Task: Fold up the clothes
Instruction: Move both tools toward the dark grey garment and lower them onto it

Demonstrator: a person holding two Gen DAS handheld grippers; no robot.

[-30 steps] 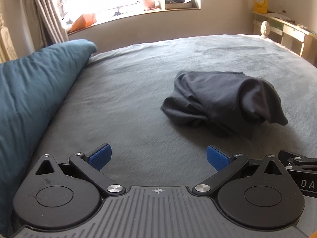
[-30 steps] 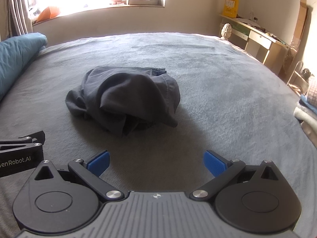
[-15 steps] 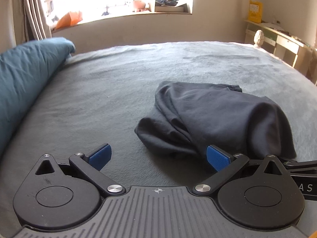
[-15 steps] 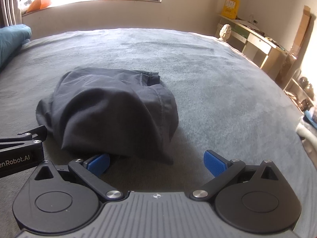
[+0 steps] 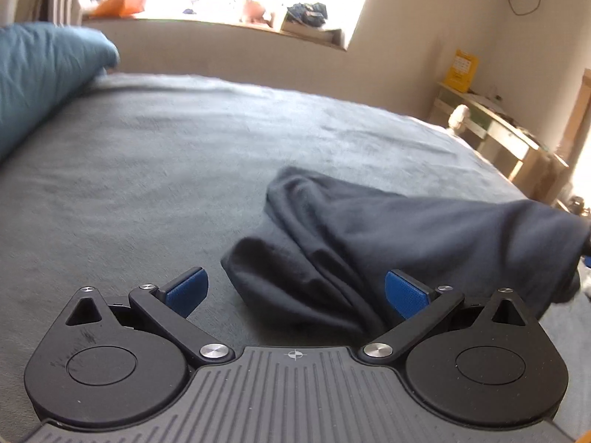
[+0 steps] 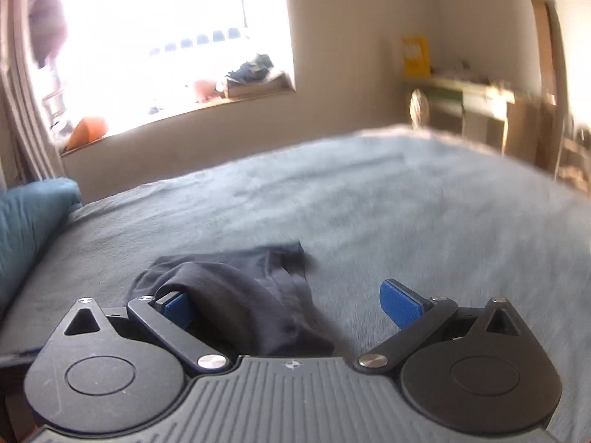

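Note:
A crumpled dark navy garment (image 5: pixel 369 232) lies on the grey bed cover (image 5: pixel 166 170). My left gripper (image 5: pixel 295 291) is open, low over the cover, and the garment's near left folds bunch between its blue pads (image 5: pixel 186 289). In the right wrist view the same garment (image 6: pixel 236 277) sits between the fingers of my open right gripper (image 6: pixel 290 304), and a fold drapes over its left pad (image 6: pixel 177 304). Seen from the left wrist, the garment's right end rises toward the frame edge. Both views are motion-blurred.
A teal pillow (image 5: pixel 40 74) lies along the bed's left side. Beyond the bed are a bright window sill (image 5: pixel 236 22) with small items and, at right, a wooden desk (image 5: pixel 509 136). Grey cover (image 6: pixel 424 221) stretches past the garment.
Both grippers have moved forward and down onto the garment, which was farther off a second ago. It now sits between both pairs of fingers. The right view has tilted upward.

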